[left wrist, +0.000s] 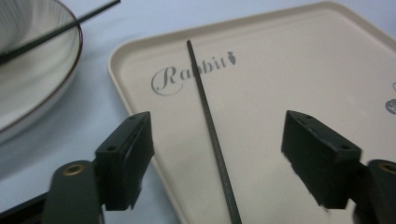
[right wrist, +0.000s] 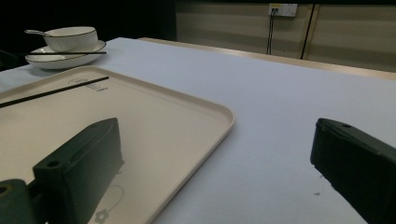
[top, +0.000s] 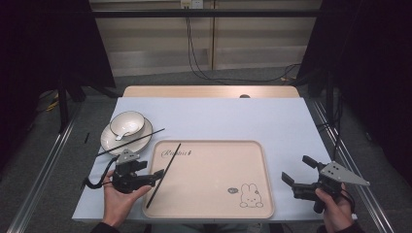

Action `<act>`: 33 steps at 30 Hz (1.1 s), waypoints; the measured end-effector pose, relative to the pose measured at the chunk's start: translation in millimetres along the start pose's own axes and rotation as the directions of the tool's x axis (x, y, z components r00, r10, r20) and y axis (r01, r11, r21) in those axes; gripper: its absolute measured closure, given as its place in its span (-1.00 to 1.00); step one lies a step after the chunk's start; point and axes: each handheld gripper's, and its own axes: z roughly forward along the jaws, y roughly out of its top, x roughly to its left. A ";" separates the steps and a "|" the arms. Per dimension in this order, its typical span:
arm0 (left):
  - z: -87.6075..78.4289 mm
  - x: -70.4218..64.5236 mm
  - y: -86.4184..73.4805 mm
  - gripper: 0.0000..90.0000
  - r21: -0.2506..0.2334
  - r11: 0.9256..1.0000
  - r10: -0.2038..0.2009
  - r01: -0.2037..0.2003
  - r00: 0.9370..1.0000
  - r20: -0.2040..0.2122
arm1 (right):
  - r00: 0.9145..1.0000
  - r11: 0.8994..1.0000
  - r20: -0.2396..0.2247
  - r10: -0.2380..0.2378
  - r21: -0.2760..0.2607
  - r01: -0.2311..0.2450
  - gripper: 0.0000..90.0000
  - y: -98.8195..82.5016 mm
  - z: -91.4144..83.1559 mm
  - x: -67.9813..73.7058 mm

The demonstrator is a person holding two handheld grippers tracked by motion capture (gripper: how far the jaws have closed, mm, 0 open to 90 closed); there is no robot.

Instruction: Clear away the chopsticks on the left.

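A beige tray (top: 209, 174) printed with a rabbit and the word "Rabbit" lies at the table's near middle. One black chopstick (top: 165, 172) lies slanted along its left part. My left gripper (top: 151, 170) hovers at the tray's left edge, open, and the chopstick (left wrist: 210, 126) runs on the tray (left wrist: 289, 70) below the gap between the jaws, untouched. A second chopstick (top: 131, 142) rests across a white plate (top: 109, 141) at the left. On the plate stands a bowl (top: 127, 124) with a spoon (top: 121, 134). My right gripper (top: 297, 169) is open right of the tray, holding nothing.
The table is covered in pale blue cloth (top: 272, 121), with bare cloth behind and to the right of the tray. In the right gripper view the tray's corner (right wrist: 219, 116) lies left of the gap, and the bowl (right wrist: 70, 37) and plate (right wrist: 60, 59) stand far off.
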 end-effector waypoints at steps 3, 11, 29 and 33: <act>-4.9 4.6 2.2 -0.65 -0.011 1.000 0.021 -0.021 1.000 0.008 | 1.000 1.000 -0.001 -0.001 0.000 0.001 -0.96 -0.1 0.1 -0.1; -25.7 32.1 5.8 -0.92 -0.066 0.994 0.092 -0.085 0.988 0.120 | 1.000 1.000 -0.011 -0.008 -0.004 0.008 -0.97 -0.2 -0.2 0.2; -42.6 89.1 17.2 -0.89 -0.093 0.984 0.161 -0.152 0.983 0.094 | 1.000 1.000 -0.013 -0.013 -0.004 0.013 -0.97 -0.3 -0.4 0.0; -43.1 101.5 13.7 -0.88 -0.089 0.986 0.153 -0.143 0.982 0.110 | 1.000 1.000 -0.012 -0.013 -0.003 0.013 -0.96 -0.3 0.0 0.0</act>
